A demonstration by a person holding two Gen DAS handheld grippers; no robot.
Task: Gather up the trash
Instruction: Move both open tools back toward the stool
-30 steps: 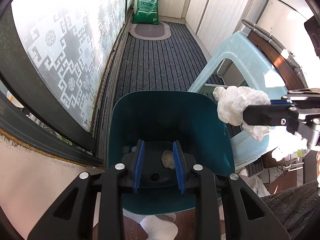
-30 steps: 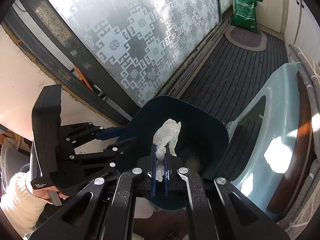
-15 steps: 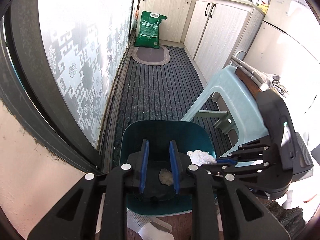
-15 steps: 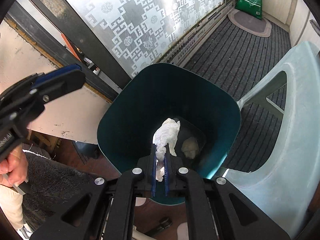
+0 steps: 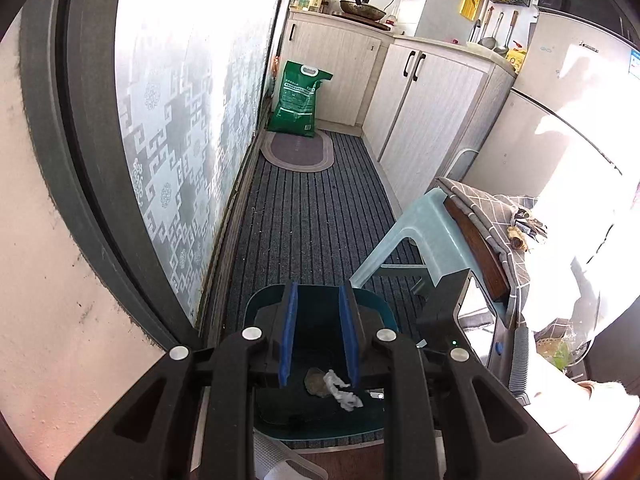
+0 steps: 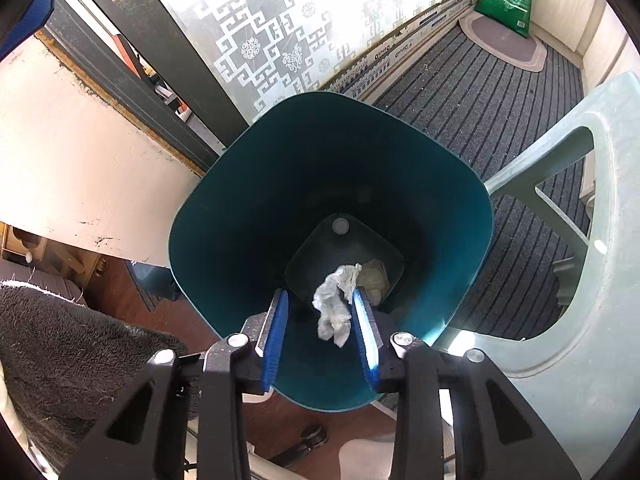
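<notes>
A dark teal trash bin (image 6: pixel 224 216) stands on the floor below both grippers; it also shows in the left wrist view (image 5: pixel 384 316). My right gripper (image 6: pixel 323 312) is open over the bin's mouth. A crumpled white tissue (image 6: pixel 334 306) hangs between its blue pads, touching the right pad (image 6: pixel 366 328), inside the bin. A second, yellowish wad (image 6: pixel 374 278) lies on the bin's bottom. My left gripper (image 5: pixel 318 320) is open and empty, higher above the bin; through its fingers I see the tissue (image 5: pixel 340 390) and the wad (image 5: pixel 316 380).
A pale green plastic stool (image 6: pixel 580 208) stands right of the bin, with a wooden board and checked cloth (image 5: pixel 488 216) on it. A patterned glass door (image 5: pixel 180 120) runs along the left. A green sack (image 5: pixel 298 100) and oval mat (image 5: pixel 298 150) lie at the far end.
My right gripper has opened and let go of the tissue, which now hangs lower inside the bin. My left gripper has risen and pulled back from the bin.
</notes>
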